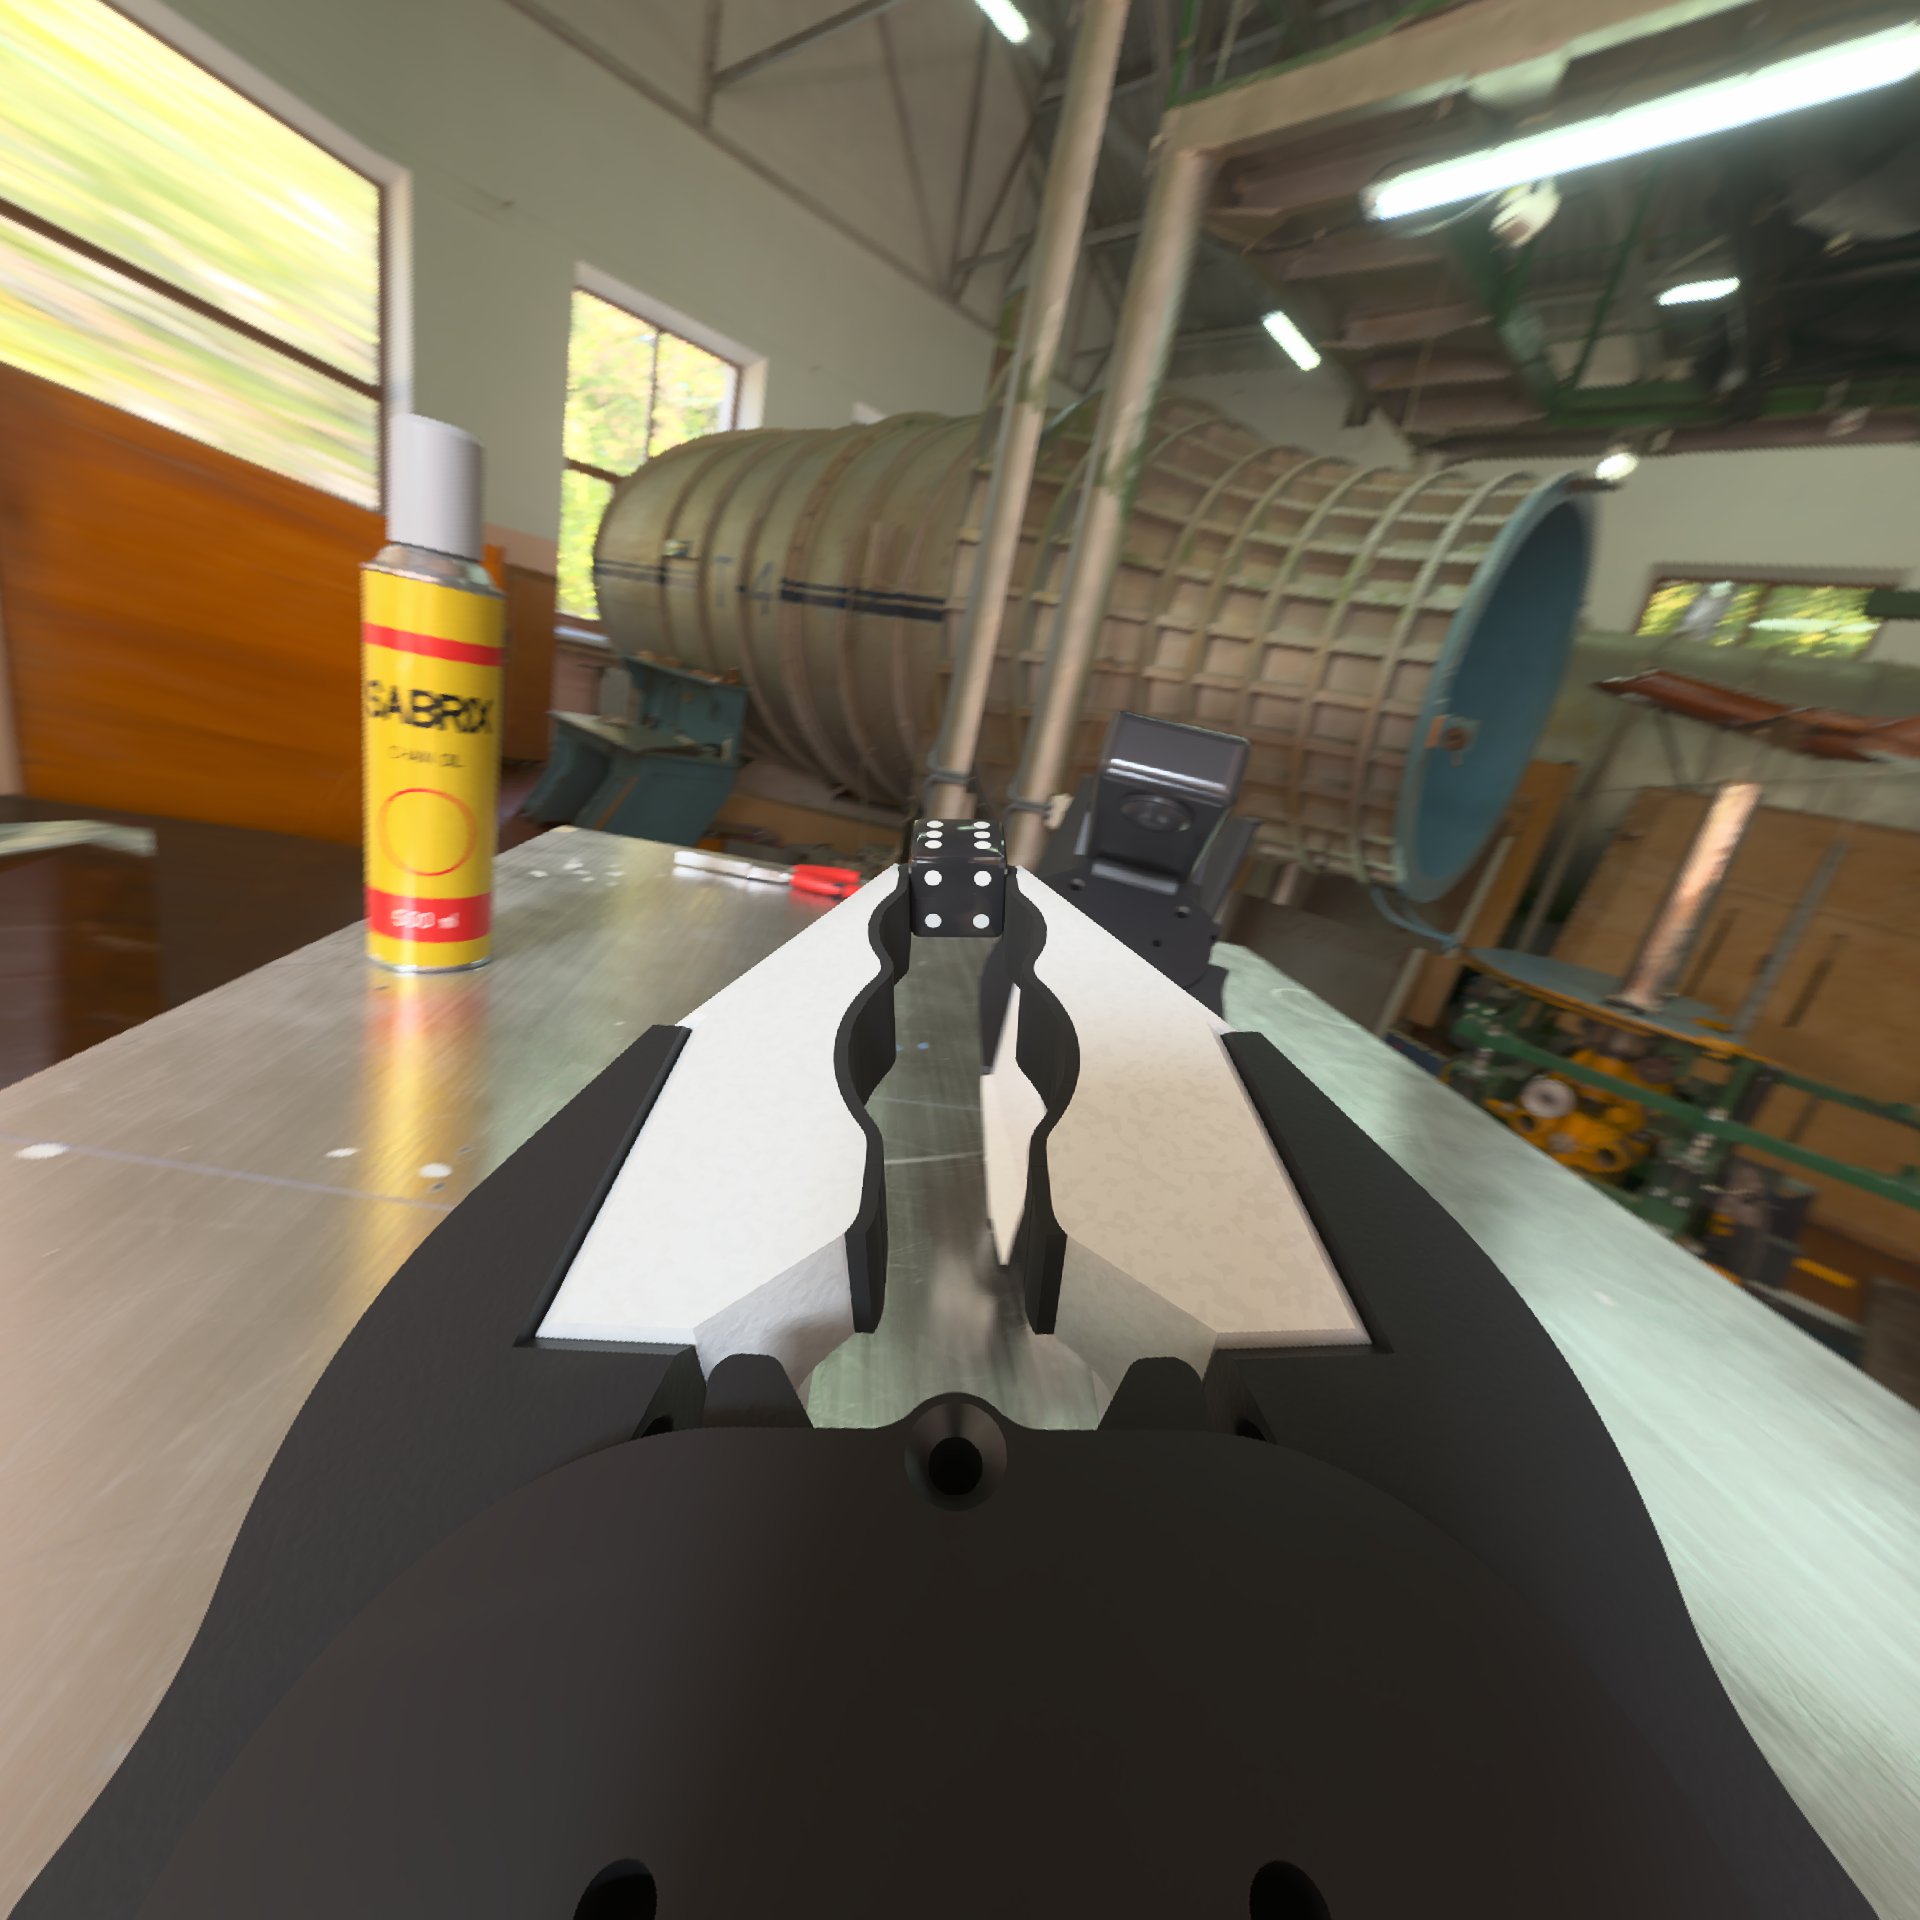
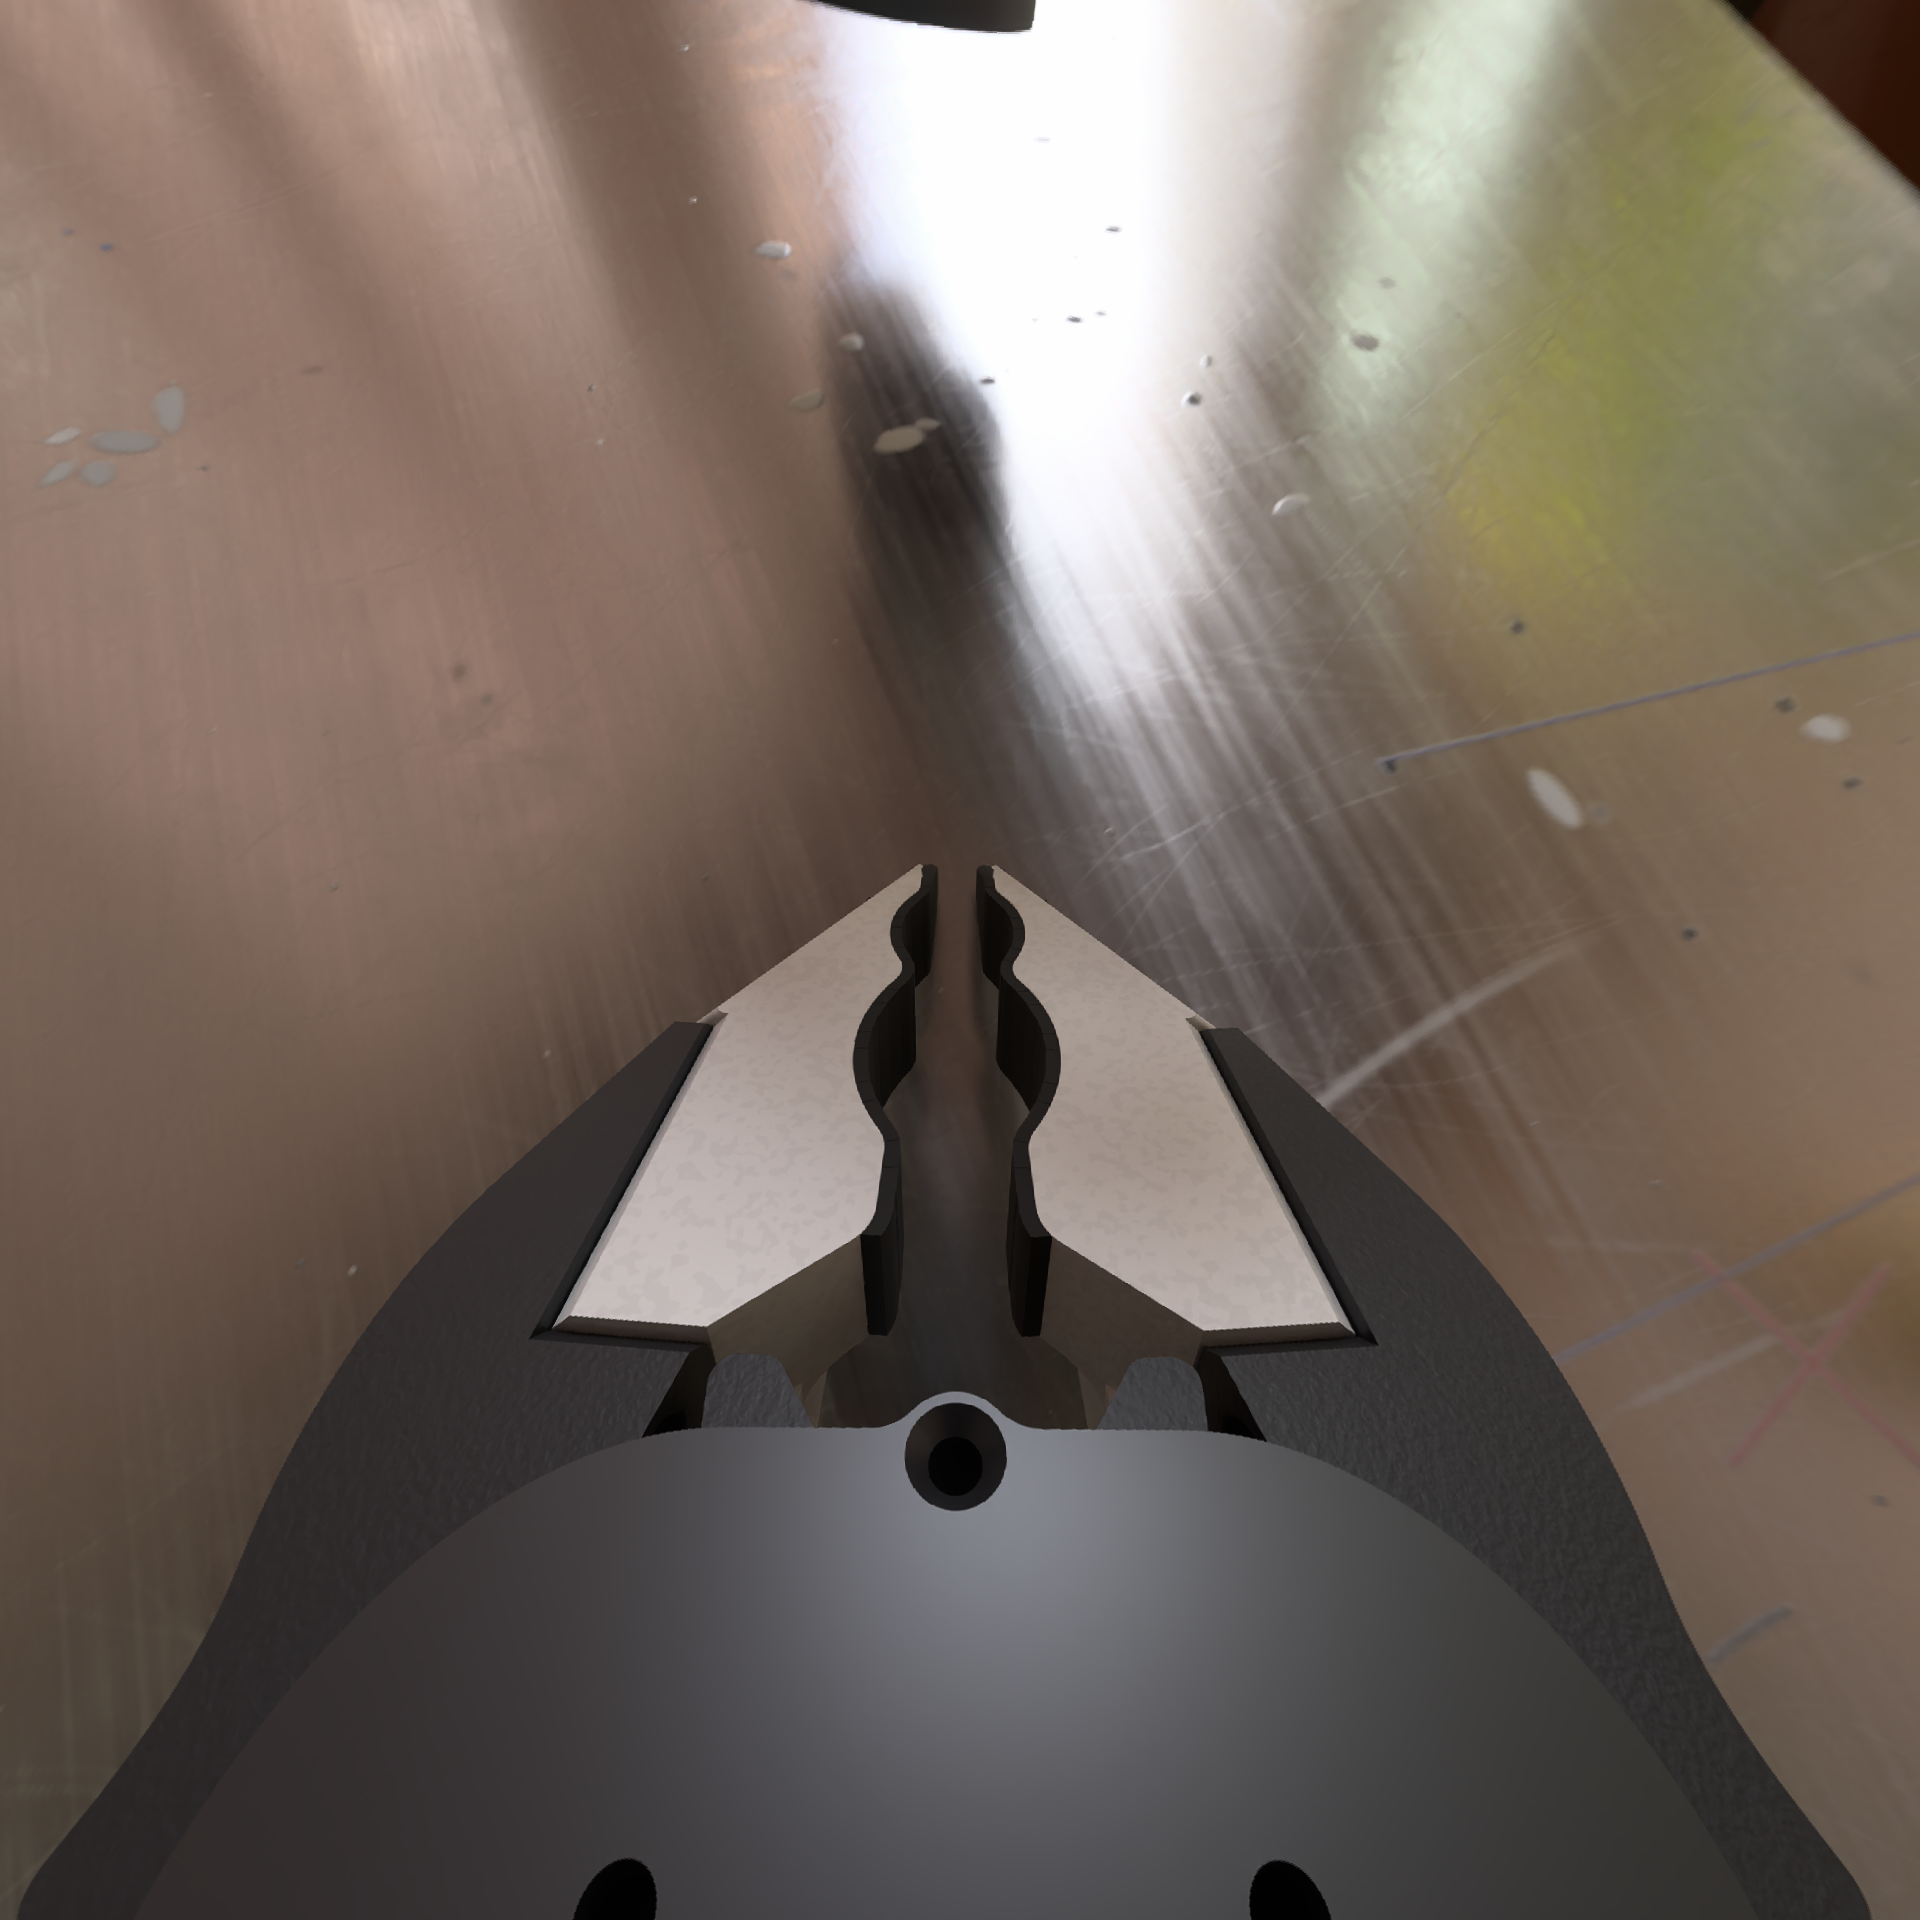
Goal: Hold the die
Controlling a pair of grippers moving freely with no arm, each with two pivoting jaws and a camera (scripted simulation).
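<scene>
A black die [image 1: 956, 896] with white pips sits between the tips of my left gripper [image 1: 957, 914], which is shut on it from both sides, low over the metal table [image 1: 260, 1195]. My right gripper [image 2: 956, 873] is shut and empty, with its tips pointing down at bare metal table [image 2: 416, 675]. The die does not show in the right wrist view. In the left wrist view the right gripper's dark body [image 1: 1153, 831] stands just behind and to the right of the die.
A yellow spray can [image 1: 431, 727] with a grey cap stands on the table at the left. A red-handled tool [image 1: 821, 880] lies at the far edge behind the die. The table's right edge [image 1: 1558, 1174] runs diagonally. A dark object [image 2: 935, 10] shows at the top of the right wrist view.
</scene>
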